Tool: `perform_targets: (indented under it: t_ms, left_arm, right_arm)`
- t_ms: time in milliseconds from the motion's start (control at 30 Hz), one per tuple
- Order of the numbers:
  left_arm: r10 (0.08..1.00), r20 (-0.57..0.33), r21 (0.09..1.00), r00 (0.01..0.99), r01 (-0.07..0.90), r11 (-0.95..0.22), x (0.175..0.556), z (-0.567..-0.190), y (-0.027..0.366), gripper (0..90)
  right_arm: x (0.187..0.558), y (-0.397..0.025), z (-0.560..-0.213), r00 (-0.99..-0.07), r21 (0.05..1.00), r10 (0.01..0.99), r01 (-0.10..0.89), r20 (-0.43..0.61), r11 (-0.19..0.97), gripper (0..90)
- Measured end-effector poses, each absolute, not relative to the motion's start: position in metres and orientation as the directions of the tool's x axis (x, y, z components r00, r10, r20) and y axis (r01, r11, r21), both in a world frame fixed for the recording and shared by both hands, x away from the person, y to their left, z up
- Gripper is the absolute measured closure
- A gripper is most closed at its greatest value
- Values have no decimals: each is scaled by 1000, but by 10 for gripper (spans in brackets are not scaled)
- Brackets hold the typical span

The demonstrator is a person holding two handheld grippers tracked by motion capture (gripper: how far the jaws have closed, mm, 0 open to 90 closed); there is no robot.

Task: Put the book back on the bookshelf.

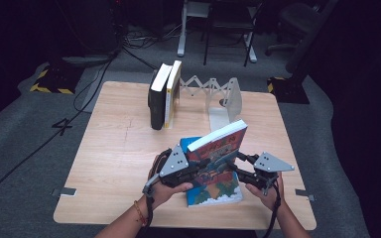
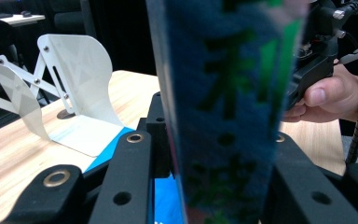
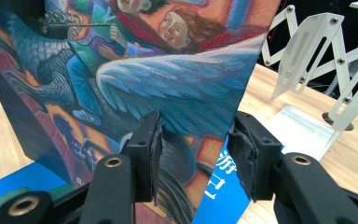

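Observation:
A book with a colourful illustrated cover (image 1: 219, 145) is held tilted up over a blue book (image 1: 217, 192) that lies flat near the table's front edge. My left gripper (image 1: 202, 167) is shut on the raised book's dark spine (image 2: 223, 93), which fills the gap between its jaws (image 2: 214, 156). My right gripper (image 1: 239, 163) is at the book's lower right side. In the right gripper view its jaws stand apart around the lower corner of the cover (image 3: 168, 70), so the right gripper (image 3: 198, 144) is open. The blue book (image 3: 223, 186) shows beneath.
Two books (image 1: 164, 96) stand upright at the back of the wooden table (image 1: 114, 163), against a white expandable bookend rack (image 1: 218, 94). The rack's end plate (image 2: 74, 70) is just beyond the held book. Chairs and cables are on the floor behind.

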State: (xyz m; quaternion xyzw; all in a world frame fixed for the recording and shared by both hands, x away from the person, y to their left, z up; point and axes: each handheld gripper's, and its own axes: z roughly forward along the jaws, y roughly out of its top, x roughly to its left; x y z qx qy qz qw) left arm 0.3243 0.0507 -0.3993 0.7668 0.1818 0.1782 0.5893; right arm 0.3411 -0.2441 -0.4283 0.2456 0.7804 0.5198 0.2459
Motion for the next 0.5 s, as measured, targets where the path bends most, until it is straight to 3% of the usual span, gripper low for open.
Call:
perform_targets:
  t_ms: [133,267,500]
  left_arm:
    - [491,40,969,870,85,-231,325,-399,52,719]
    - [488,39,969,872,86,-231,324,-399,51,725]
    - [472,32,970,881,86,-226,323,-400,53,730]
  right_arm:
    - [341,-244,-428,-759,930,638,130,-129,343,542]
    - [339,-243,-428,-766,918,626,131,-147,375,459]
    - [340,-264,-432,-741,882,662,234,-111,409,335]
